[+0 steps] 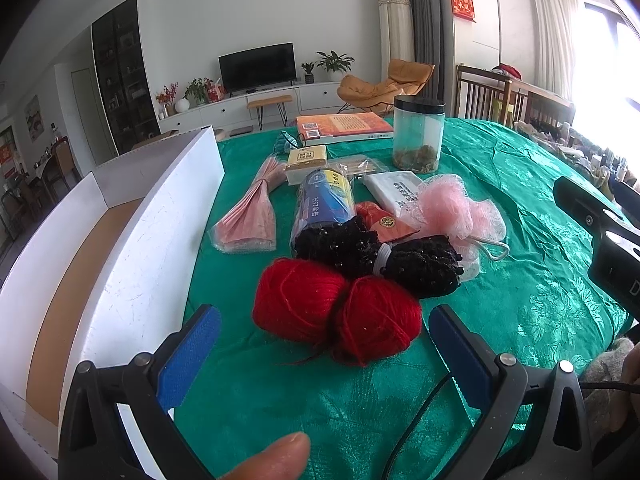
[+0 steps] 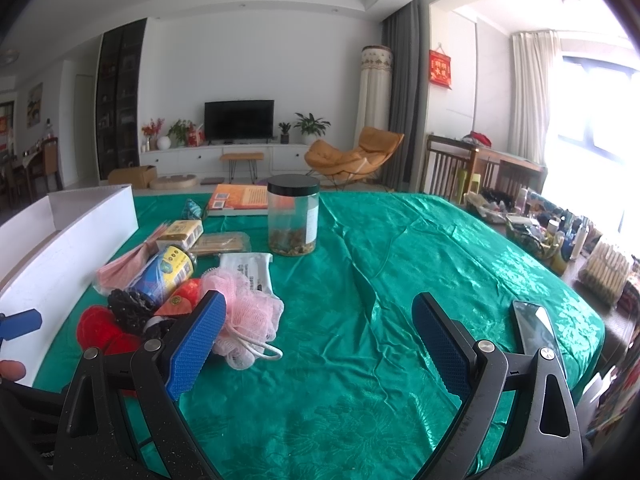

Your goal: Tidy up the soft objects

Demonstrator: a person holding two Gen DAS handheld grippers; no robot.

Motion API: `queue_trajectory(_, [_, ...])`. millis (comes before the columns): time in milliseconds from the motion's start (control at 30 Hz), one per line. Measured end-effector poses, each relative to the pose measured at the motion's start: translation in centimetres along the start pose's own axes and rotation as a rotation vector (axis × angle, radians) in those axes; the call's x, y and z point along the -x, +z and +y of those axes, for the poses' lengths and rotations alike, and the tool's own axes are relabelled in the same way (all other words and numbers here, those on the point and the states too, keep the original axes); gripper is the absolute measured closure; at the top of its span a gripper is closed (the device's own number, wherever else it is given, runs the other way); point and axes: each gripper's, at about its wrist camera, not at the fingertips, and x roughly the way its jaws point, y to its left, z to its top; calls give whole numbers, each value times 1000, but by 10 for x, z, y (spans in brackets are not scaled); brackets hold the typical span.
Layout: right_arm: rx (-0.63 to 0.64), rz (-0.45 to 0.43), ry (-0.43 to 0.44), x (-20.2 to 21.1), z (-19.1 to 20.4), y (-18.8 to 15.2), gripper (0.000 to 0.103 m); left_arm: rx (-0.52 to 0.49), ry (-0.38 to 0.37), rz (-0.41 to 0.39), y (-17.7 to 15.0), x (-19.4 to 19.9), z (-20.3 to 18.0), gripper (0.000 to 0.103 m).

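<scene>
The left gripper (image 1: 324,332) is holding its blue-padded fingers (image 1: 188,356) wide apart with nothing between them, hovering low over the green tablecloth (image 1: 520,292). Just ahead of the fingertips, two red yarn balls (image 1: 336,316) are lying side by side and touching each other. Right behind them a black beaded knit bundle (image 1: 384,256) is resting, tied at the middle with a white band. A pink mesh bath pouf (image 1: 456,208) is sitting to the right of that bundle, its white cord loop trailing onto the cloth. A blue and yellow roll (image 1: 324,200) and a wrapped pink fan-shaped packet (image 1: 252,216) are lying farther back, and a clear jar with a black lid (image 1: 418,136) is standing upright beyond them. A white cardboard box (image 1: 132,240) is standing open along the left side of the pile.

The right gripper (image 2: 316,344) is also spreading its fingers (image 2: 196,344) wide and gripping nothing, hovering over bare cloth with the pouf beside its left finger. A phone (image 2: 536,332) is lying near the table's right edge.
</scene>
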Motion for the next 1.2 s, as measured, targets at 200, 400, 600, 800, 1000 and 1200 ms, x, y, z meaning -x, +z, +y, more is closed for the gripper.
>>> queue_trajectory(200, [-1, 0, 0, 0, -1, 0, 7, -1, 0, 1, 0, 0, 0, 0])
queue_trajectory(400, [-2, 1, 1, -1, -2, 1, 7, -3, 0, 7, -1, -2, 0, 0])
queue_trajectory(600, [-5, 2, 3, -1, -2, 0, 7, -5, 0, 8, -2, -3, 1, 0])
queue_trajectory(800, [-203, 78, 59, -18, -36, -6, 7, -1, -38, 22, 3, -2, 9, 0])
queue_trajectory(1000, [-462, 309, 417, -63, -64, -24, 7, 6, -114, 62, 4, -3, 20, 0])
queue_trajectory(1200, [-126, 585, 452, -114, 11, -29, 8, 11, -160, 121, -3, -9, 23, 0])
